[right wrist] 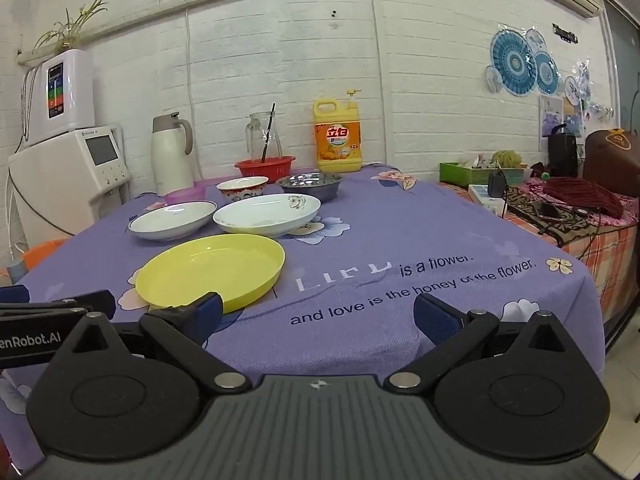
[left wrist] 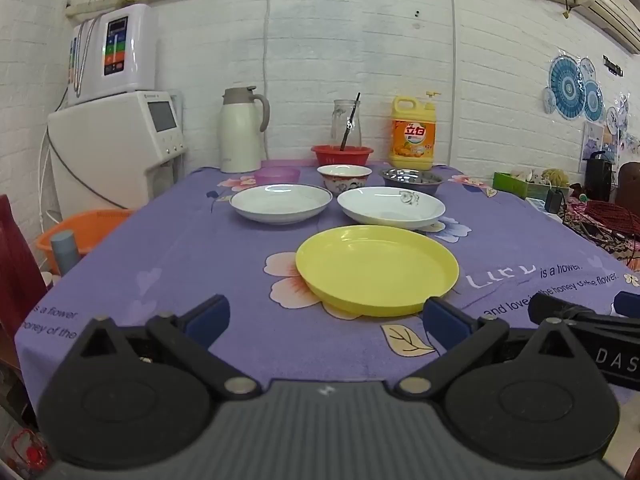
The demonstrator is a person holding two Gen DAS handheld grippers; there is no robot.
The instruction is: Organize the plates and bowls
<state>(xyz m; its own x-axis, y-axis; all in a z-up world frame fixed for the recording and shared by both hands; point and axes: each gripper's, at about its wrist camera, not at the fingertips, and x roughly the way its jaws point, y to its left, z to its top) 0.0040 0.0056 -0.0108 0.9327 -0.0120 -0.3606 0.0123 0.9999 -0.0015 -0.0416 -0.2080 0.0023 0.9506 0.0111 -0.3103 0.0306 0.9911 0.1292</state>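
Purple tablecloth (left wrist: 160, 264), yellow plate (left wrist: 376, 268) ahead of left gripper (left wrist: 326, 322)

The left gripper (left wrist: 326, 320) hung wide apart and empty over the near edge of the bench (left wrist: 180, 264). Just ahead lay a yellow plate (left wrist: 376, 268), two white plates (left wrist: 281, 202) (left wrist: 391, 207) behind it, bowls further back.

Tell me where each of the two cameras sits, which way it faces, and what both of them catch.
Left wrist: rides the left gripper, low at the table's near edge, facing the brick wall over the yellow plate; its own open fingers show, plus the right gripper's tip at far right.
Right wrist: rides the right gripper, beside it, same heading; open fingers, the yellow plate front-left.
Shared: yellow plate, two white plates, detergent bottle.
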